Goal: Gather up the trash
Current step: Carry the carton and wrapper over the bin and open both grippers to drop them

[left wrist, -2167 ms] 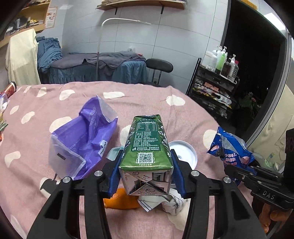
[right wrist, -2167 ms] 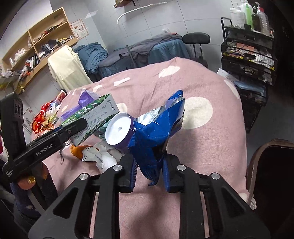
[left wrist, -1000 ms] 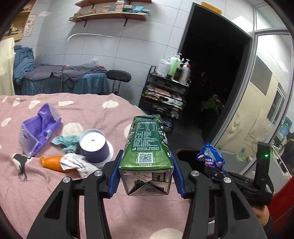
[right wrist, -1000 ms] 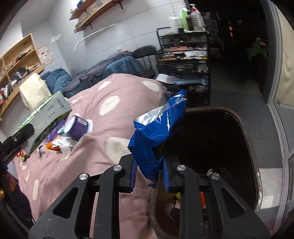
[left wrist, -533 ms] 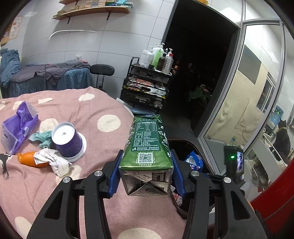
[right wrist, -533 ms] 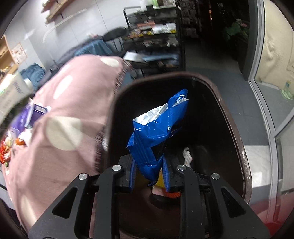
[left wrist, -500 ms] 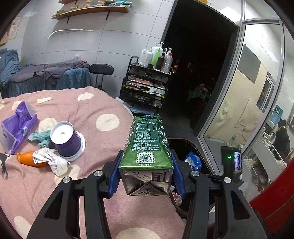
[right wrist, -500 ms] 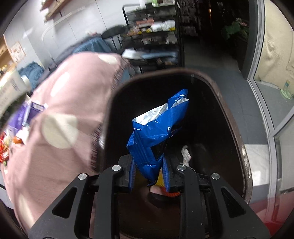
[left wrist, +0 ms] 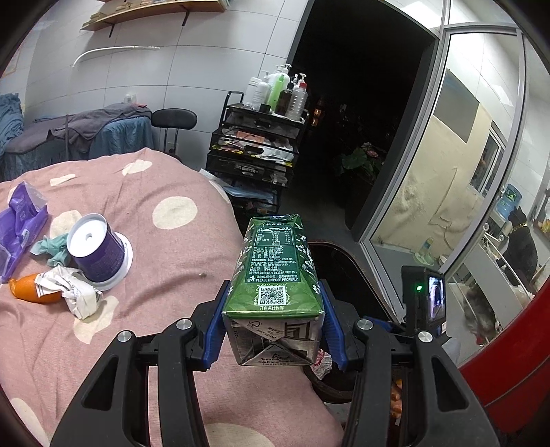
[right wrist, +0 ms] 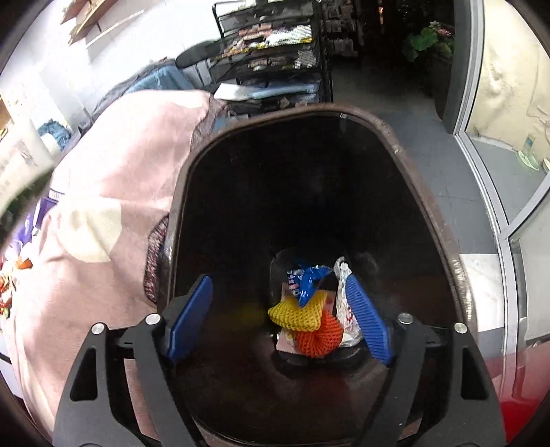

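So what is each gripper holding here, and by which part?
Left gripper: green drink carton, pinched across its base. Right gripper: nothing, jaws just opened.

Black wire-mesh trolley (left wrist: 254, 151) stands past the far edge of the pink polka-dot blanket (left wrist: 178, 247), pump bottles (left wrist: 278, 91) on its top tier. Black round stool (left wrist: 174, 118) beside the blue-draped couch (left wrist: 79, 137) at the tiled wall. Wooden wall shelf (left wrist: 151, 12) above. Glass sliding door (left wrist: 457, 178) right.
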`<move>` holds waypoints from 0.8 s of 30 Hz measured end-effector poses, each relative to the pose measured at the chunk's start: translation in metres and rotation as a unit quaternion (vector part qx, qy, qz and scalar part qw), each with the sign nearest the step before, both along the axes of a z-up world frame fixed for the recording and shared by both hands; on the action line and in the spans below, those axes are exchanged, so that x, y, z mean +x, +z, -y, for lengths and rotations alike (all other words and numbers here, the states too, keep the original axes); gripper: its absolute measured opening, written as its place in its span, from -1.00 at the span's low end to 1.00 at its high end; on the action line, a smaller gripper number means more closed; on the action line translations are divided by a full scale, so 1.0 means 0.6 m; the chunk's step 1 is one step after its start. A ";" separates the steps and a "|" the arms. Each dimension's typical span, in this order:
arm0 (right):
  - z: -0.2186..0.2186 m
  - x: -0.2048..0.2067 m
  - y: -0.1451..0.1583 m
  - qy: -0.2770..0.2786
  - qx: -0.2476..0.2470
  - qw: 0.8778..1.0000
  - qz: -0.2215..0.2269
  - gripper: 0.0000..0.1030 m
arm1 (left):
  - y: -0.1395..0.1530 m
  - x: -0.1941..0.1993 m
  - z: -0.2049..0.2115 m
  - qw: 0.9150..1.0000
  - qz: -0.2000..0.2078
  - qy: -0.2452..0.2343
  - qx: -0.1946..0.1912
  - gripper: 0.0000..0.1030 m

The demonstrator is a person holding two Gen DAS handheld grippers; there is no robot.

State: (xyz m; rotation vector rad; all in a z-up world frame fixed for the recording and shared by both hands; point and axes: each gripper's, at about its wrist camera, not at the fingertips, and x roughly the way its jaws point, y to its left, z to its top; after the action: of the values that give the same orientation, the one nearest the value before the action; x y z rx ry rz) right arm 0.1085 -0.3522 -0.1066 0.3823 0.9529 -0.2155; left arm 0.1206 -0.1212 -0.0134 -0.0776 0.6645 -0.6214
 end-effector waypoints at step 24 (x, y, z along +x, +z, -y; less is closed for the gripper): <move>0.099 -0.073 0.136 -0.157 -0.073 0.977 0.126 0.79 | -0.052 0.010 0.131 0.994 -0.065 -0.079 0.036 -0.06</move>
State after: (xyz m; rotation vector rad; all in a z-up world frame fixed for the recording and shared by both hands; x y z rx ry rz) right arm 0.0647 -0.4119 -0.0251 0.4131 0.6192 -0.5098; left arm 0.1264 -0.1998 -0.0447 0.0022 0.8245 -0.7475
